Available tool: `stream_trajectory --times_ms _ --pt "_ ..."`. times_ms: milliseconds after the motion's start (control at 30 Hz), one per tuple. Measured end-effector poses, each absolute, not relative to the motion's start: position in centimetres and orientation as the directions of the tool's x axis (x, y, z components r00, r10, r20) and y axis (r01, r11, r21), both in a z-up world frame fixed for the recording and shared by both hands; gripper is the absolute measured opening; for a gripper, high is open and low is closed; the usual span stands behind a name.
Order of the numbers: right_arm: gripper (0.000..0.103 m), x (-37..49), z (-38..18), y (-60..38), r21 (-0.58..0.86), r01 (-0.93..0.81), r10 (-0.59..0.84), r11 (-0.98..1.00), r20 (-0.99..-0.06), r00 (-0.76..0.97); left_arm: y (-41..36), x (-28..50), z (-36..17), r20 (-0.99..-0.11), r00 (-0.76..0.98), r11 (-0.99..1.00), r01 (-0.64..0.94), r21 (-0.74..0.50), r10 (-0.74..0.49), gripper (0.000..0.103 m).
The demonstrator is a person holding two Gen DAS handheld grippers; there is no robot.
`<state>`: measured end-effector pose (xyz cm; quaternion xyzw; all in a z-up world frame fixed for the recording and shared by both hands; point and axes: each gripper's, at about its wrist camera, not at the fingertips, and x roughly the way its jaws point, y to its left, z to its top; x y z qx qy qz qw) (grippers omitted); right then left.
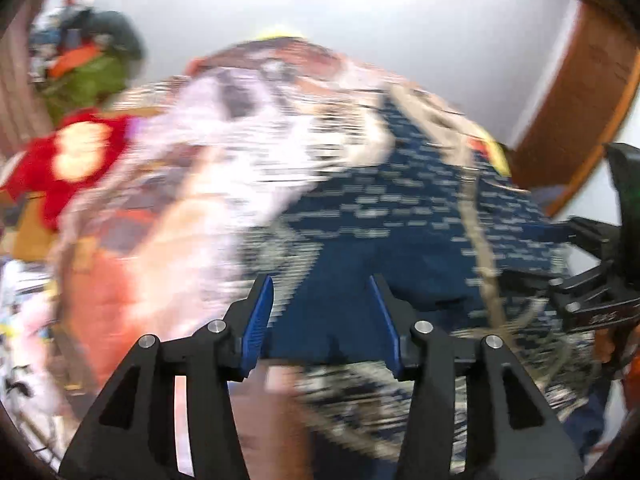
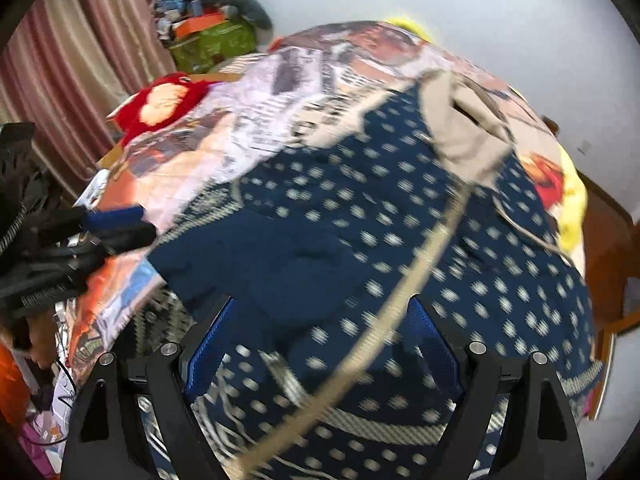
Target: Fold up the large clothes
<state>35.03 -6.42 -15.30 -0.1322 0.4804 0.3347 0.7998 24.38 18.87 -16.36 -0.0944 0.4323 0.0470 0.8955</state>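
Observation:
A large navy garment (image 2: 320, 208) with pale dots, a beige hood (image 2: 460, 136) and a beige trim band lies spread on a bed with a printed cover (image 2: 224, 136). My right gripper (image 2: 323, 304) hovers over its near part, jaws wide apart, nothing pinched between the blue pads. The left wrist view is heavily blurred. There my left gripper (image 1: 320, 284) stands open above the plain navy cloth (image 1: 344, 272) near the garment's left edge, with no cloth between its fingers. Each gripper shows in the other's view: the left gripper (image 2: 112, 224) and the right gripper (image 1: 580, 284).
A red plush toy (image 2: 168, 100) lies at the bed's far left. Behind it is a green bag (image 2: 212, 46) piled with things, beside a striped curtain (image 2: 80, 48). A white wall is at the back, and wooden furniture (image 2: 612, 248) stands to the right.

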Motion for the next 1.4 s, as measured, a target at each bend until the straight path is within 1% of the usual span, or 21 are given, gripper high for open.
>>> stream_trajectory --times_ms 67,133,200,333,400,467,533,600,667,700,767,800,867,1067,1233,1333,1400 --pt "0.085 34.7 -15.4 -4.5 0.103 -0.689 0.418 0.718 -0.855 0.308 21.6 23.6 -17.4 -0.807 0.588 0.969 -0.228 -0.097 0.057 0.048" --pt "0.085 34.3 -16.2 -2.2 0.078 -0.715 0.405 0.695 -0.864 0.299 23.9 22.8 -19.0 -0.83 0.554 0.952 -0.282 -0.119 0.061 0.048" --pt "0.085 34.1 -17.3 -0.6 0.063 -0.735 0.39 0.675 -0.876 0.283 25.7 21.8 -21.3 -0.856 0.517 0.933 -0.317 -0.172 0.018 0.048" --pt "0.084 33.8 -20.9 2.5 -0.005 -0.761 0.314 0.648 -0.91 0.273 25.8 21.4 -24.8 -0.881 0.47 0.92 -0.32 -0.226 -0.053 0.048" --pt "0.081 33.9 -22.5 3.3 -0.047 -0.764 0.273 0.643 -0.919 0.286 25.0 21.6 -26.3 -0.886 0.453 0.92 -0.296 -0.258 -0.103 0.048" --pt "0.07 34.4 -23.9 3.9 -0.075 -0.759 0.231 0.646 -0.929 0.289 23.8 22.2 -27.4 -0.886 0.439 0.919 -0.27 -0.288 -0.148 0.048" --pt "0.068 34.8 -24.6 4.1 -0.076 -0.758 0.221 0.648 -0.934 0.282 23.1 23.1 -28.1 -0.883 0.437 0.917 -0.256 -0.307 -0.174 0.048" --pt "0.061 35.2 -24.7 4.2 -0.075 -0.759 0.227 0.647 -0.931 0.285 22.7 23.6 -28.3 -0.88 0.44 0.913 -0.258 -0.315 -0.179 0.048" --pt "0.043 35.7 -24.8 4.1 -0.083 -0.749 0.222 0.658 -0.928 0.298 22.6 24.1 -28.3 -0.872 0.453 0.905 -0.267 -0.331 -0.186 0.048" --pt "0.04 36.1 -24.8 4.0 -0.077 -0.741 0.223 0.668 -0.928 0.297 22.7 24.3 -28.2 -0.868 0.458 0.9 -0.273 -0.34 -0.189 0.048" --pt "0.027 36.7 -24.8 3.5 -0.047 -0.718 0.237 0.694 -0.927 0.289 22.9 24.7 -28.0 -0.861 0.469 0.89 -0.283 -0.358 -0.197 0.048" --pt "0.023 36.9 -24.7 3.2 -0.04 -0.711 0.243 0.702 -0.925 0.292 22.9 24.8 -27.9 -0.86 0.472 0.889 -0.286 -0.358 -0.195 0.048" --pt "0.016 37.3 -24.3 2.6 -0.023 -0.697 0.265 0.717 -0.915 0.303 22.8 25.0 -27.8 -0.864 0.471 0.894 -0.289 -0.343 -0.179 0.048" --pt "0.013 37.5 -19.9 -0.1 0.006 -0.647 0.35 0.762 -0.845 0.404 21.7 25.2 -26.9 -0.859 0.478 0.903 -0.265 -0.339 -0.182 0.048" --pt "0.013 38.2 -14.4 -3.6 0.027 -0.606 0.402 0.795 -0.772 0.493 20.6 25.5 -26.4 -0.863 0.474 0.909 -0.26 -0.325 -0.173 0.048" --pt "0.012 38.8 -11.2 -6.4 0.036 -0.581 0.418 0.813 -0.731 0.54 20.0 25.9 -26.2 -0.865 0.473 0.904 -0.274 -0.327 -0.17 0.051" --pt "0.009 39.0 -9.6 -8.0 0.031 -0.561 0.414 0.827 -0.708 0.572 19.5 26.1 -26.0 -0.864 0.473 0.905 -0.271 -0.329 -0.172 0.053"
